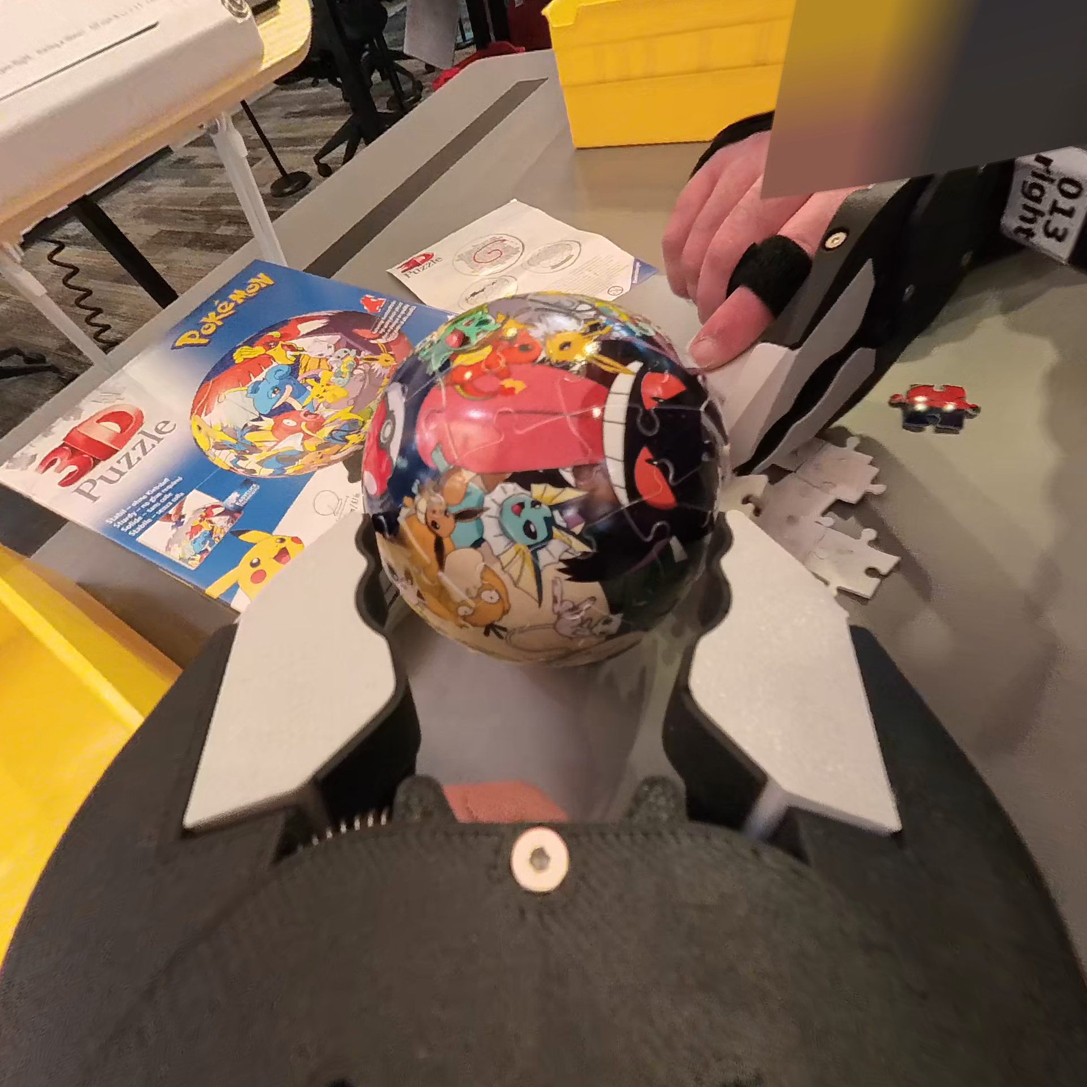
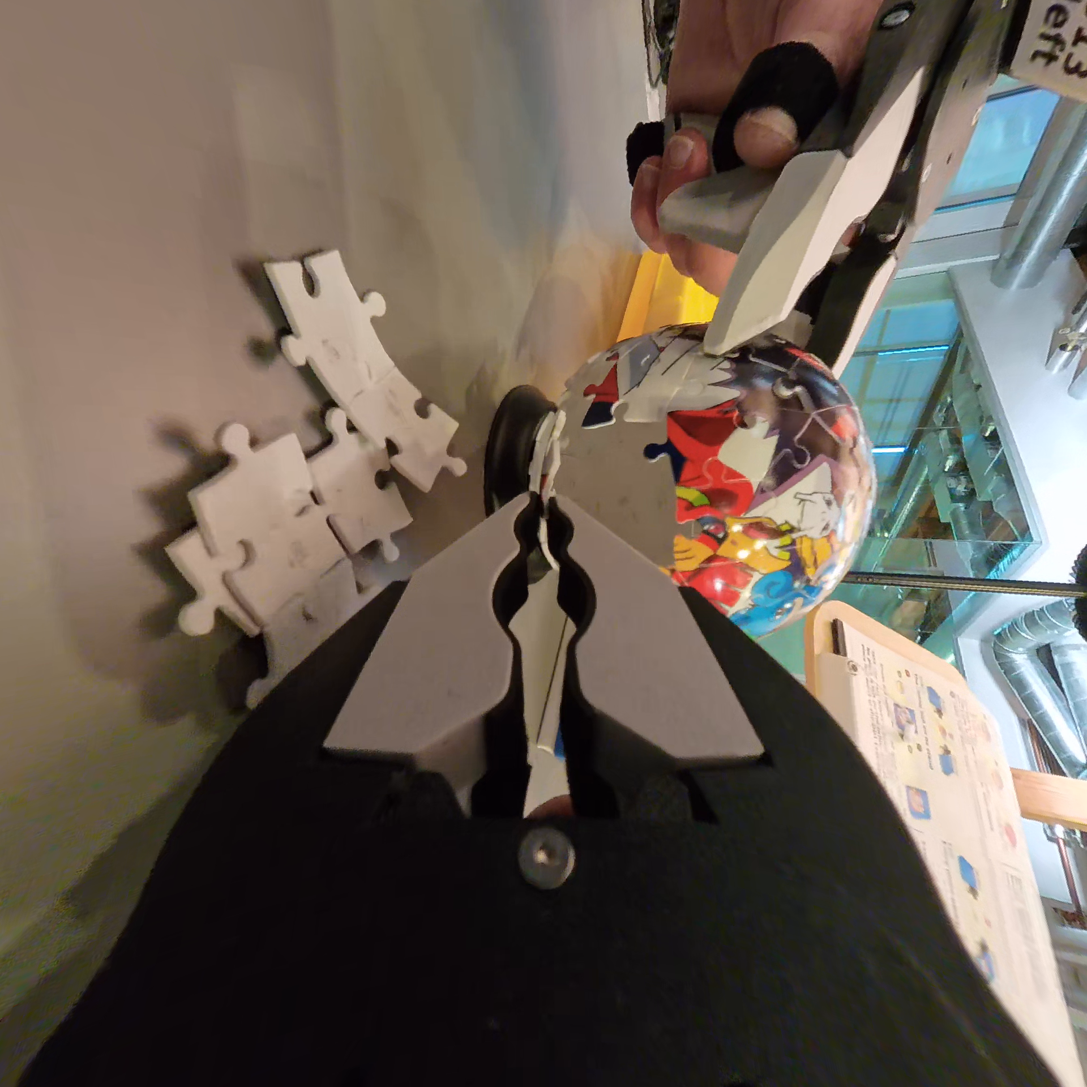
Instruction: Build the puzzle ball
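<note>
The colourful puzzle ball (image 1: 544, 476) sits between my left gripper's (image 1: 544, 553) two grey fingers, which press on its sides. In the right wrist view the ball (image 2: 764, 488) rests against a black ring stand (image 2: 506, 447) and shows an open gap with grey inside (image 2: 612, 476). My right gripper (image 2: 544, 506) is shut on a thin puzzle piece (image 2: 547, 676), held edge-on, its tip at the gap's edge beside the stand. In the left wrist view the right gripper (image 1: 747, 423) reaches the ball's right side. The left gripper's finger (image 2: 753, 294) touches the ball.
Several white face-down pieces (image 1: 823, 517) lie joined on the grey table right of the ball, also in the right wrist view (image 2: 306, 470). One red and blue piece (image 1: 935, 406) lies farther right. The puzzle box (image 1: 223, 423) and an instruction sheet (image 1: 529, 253) lie left and behind. Yellow bins (image 1: 664, 76) stand at the back.
</note>
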